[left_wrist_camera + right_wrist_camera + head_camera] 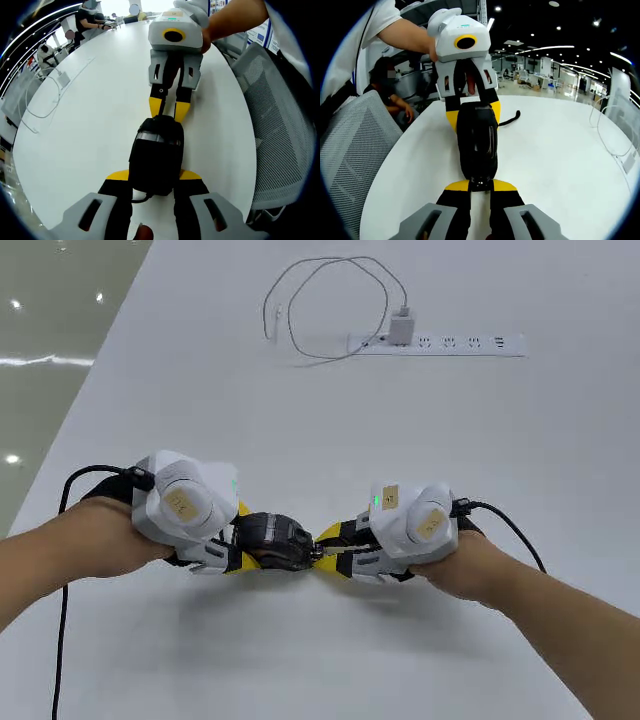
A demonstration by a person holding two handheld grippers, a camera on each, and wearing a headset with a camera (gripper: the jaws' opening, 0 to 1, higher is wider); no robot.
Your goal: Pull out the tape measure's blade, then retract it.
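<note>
A black tape measure point(272, 540) lies on the white table point(300, 410) between both grippers. My left gripper point(243, 540) comes from the left and is shut on its body. In the left gripper view the yellow-tipped jaws of my left gripper point(154, 176) clamp the case point(156, 150) on both sides. My right gripper point(328, 551) comes from the right, shut on the blade's end hook point(480, 183) right at the case mouth. Almost no blade is out. From the right gripper point(481, 186), the case point(477, 137) stands straight ahead.
A white power strip point(440, 342) with a plugged charger point(402, 328) and looped cable point(330, 300) lies at the far side. The table's left edge point(95, 360) drops to a shiny floor. A grey mesh chair point(280, 125) stands beside the table.
</note>
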